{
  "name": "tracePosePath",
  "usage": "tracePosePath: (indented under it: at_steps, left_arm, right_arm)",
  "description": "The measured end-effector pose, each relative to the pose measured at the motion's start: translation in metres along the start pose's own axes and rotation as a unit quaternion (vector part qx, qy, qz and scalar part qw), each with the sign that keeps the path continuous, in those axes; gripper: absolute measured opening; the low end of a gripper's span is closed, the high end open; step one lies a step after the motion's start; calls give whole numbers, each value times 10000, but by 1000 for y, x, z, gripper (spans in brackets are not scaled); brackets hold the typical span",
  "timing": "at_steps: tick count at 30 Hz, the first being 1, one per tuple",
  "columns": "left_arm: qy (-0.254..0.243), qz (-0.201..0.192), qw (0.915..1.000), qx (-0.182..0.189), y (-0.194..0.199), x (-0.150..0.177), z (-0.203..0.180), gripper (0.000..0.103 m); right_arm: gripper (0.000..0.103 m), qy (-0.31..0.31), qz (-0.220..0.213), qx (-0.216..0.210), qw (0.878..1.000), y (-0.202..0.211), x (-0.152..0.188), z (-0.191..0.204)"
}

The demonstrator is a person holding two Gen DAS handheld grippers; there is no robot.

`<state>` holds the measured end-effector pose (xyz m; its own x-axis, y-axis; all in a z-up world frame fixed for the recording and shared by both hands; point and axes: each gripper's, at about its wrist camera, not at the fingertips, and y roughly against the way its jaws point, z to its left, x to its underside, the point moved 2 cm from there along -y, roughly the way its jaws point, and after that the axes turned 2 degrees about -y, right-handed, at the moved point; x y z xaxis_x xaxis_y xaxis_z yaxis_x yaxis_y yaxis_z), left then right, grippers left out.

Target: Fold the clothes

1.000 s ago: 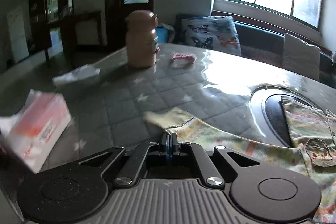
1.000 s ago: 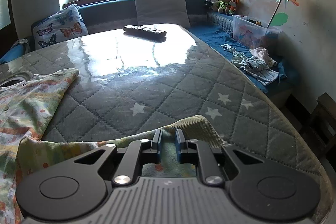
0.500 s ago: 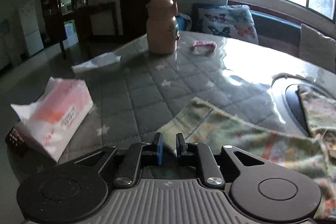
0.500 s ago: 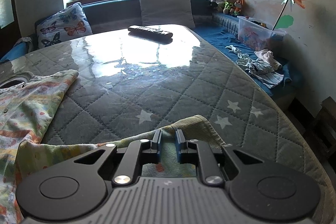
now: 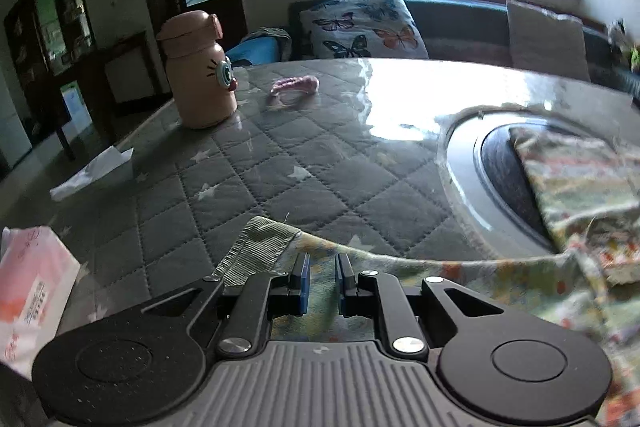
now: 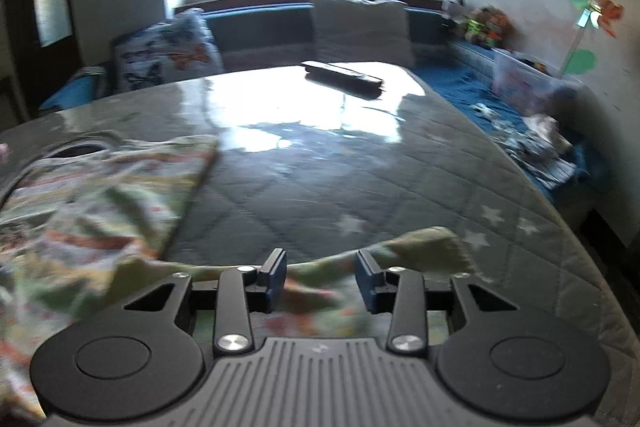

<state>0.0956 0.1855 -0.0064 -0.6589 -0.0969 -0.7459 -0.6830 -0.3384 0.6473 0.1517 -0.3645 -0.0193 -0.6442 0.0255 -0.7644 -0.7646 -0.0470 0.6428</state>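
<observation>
A floral children's garment (image 5: 404,269) with ribbed green cuffs lies spread on the quilted grey table (image 5: 280,163). My left gripper (image 5: 322,277) sits low over one sleeve, just behind its cuff (image 5: 256,243). Its blue pads stand slightly apart, with cloth showing in the gap but not pinched. In the right wrist view the garment (image 6: 100,211) is blurred at the left. My right gripper (image 6: 321,275) hovers over the other sleeve near its cuff (image 6: 424,243). Its jaws are opening wide, and the fabric lies loose between them.
A pink bottle (image 5: 198,75), a pink ring-shaped item (image 5: 296,85), a white paper (image 5: 94,169) and a tissue pack (image 5: 32,291) lie on the left. A round inset plate (image 5: 468,163) lies partly under the garment. A remote (image 6: 342,77) rests at the far edge.
Left jaws went from shut on the sleeve to slightly parted as that gripper shifted along the table. Right jaws, narrow on the other sleeve, have spread wide and let it go.
</observation>
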Motion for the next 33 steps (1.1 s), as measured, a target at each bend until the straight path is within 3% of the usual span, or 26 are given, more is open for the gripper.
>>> tracePosePath:
  at_steps: [4, 14, 20, 23, 29, 33]
  left_arm:
    - [-32, -80, 9999, -147, -5, 4, 6, 29]
    - [-66, -61, 9992, -383, -1, 3, 15, 28]
    - [-400, -303, 9986, 155, 32, 7, -20, 28]
    - [-563, -386, 9958, 611, 48, 9, -43, 28]
    - [-939, -533, 9819, 1555, 74, 12, -96, 25]
    - [-1163, -571, 9717, 1974, 82, 16, -126, 20]
  right_arm:
    - [43, 198, 1, -400, 9990, 8, 4, 24]
    - [43, 720, 135, -1373, 9878, 28, 19, 92]
    - [41, 1374, 263, -2052, 9687, 51, 36, 143]
    - [41, 1587, 340, -2435, 9562, 64, 44, 164]
    - [35, 1861, 549, -2977, 9347, 78, 61, 198]
    - [26, 1976, 645, -3005, 9309, 76, 72, 210]
